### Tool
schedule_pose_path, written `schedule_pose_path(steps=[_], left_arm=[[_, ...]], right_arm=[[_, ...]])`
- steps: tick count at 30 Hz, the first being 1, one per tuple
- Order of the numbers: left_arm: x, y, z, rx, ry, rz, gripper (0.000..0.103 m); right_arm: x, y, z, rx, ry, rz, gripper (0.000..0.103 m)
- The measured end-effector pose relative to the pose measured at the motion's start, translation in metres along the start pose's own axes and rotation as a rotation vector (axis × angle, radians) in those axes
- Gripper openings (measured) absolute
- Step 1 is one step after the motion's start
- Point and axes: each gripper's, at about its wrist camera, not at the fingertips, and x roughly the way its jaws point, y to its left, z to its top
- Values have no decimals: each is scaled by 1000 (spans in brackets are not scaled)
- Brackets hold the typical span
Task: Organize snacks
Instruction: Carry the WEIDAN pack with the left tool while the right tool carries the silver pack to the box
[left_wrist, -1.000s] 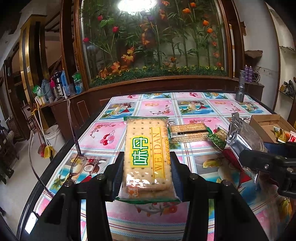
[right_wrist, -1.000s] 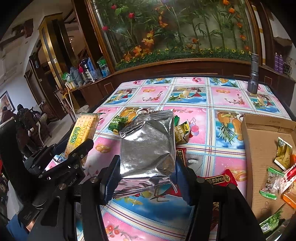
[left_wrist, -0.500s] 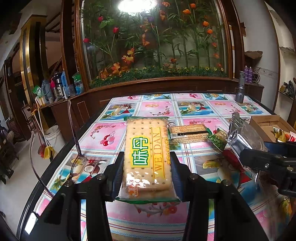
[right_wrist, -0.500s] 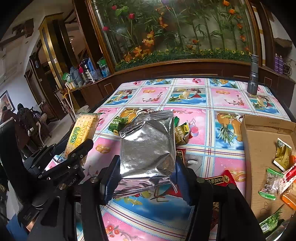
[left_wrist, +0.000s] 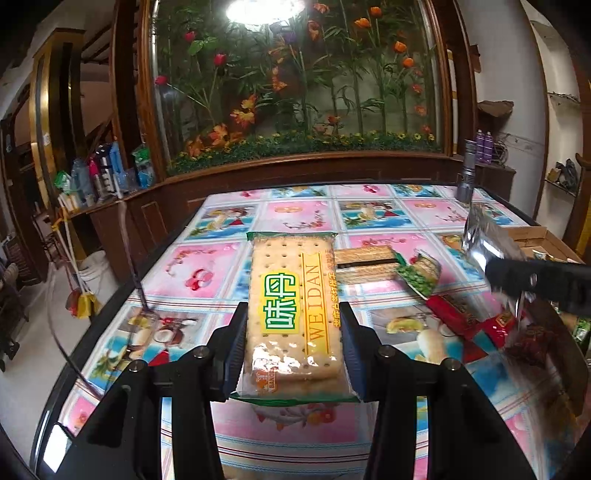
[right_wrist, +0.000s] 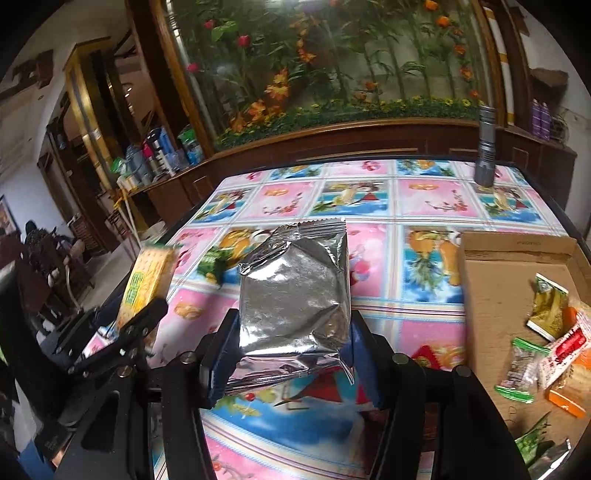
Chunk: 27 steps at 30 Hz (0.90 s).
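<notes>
Two grippers are loaded above the table (left_wrist: 229, 266): the left gripper (left_wrist: 293, 349) clamps a cracker pack (left_wrist: 293, 302), the right gripper (right_wrist: 291, 354) clamps a silver foil bag (right_wrist: 295, 306). Right of that bag, the cardboard box (right_wrist: 491, 295) holds small snacks. A flashlight (right_wrist: 485, 146) stands upright beyond the box.

Cracker pack (left_wrist: 293, 314) and silver pouch (right_wrist: 295, 306), both clamped aloft.
</notes>
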Motion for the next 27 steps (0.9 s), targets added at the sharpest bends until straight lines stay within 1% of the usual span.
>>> schedule_pose_path(steps=[6, 9, 12, 15, 19, 21, 23, 25, 27], left_arm=[[-6, -6, 4, -30, 3, -42, 45], [-11, -16, 8, -44, 10, -79, 45], [-17, -39, 14, -34, 19, -144, 45], [-24, -74, 21, 7, 23, -219, 45], [-33, -126, 30, 37, 38, -347, 45], [-34, -154, 34, 44, 68, -426, 45], [-31, -180, 35, 47, 112, -507, 45], [-26, -202, 32, 50, 153, -559, 45], [-18, -224, 27, 69, 190, -594, 45]], right_arm=[[-20, -24, 10, 55, -59, -34, 61], [-40, -47, 17, 107, -114, -61, 61], [-69, -84, 23, 192, -184, -101, 61], [-97, -122, 22, 271, -236, -146, 61], [-116, -158, 15, 322, -244, -224, 61], [-120, -172, 12, 349, -232, -237, 61], [-121, -187, 7, 386, -213, -260, 61], [-118, -203, 3, 419, -177, -265, 61], [-111, -212, 1, 441, -136, -260, 61]])
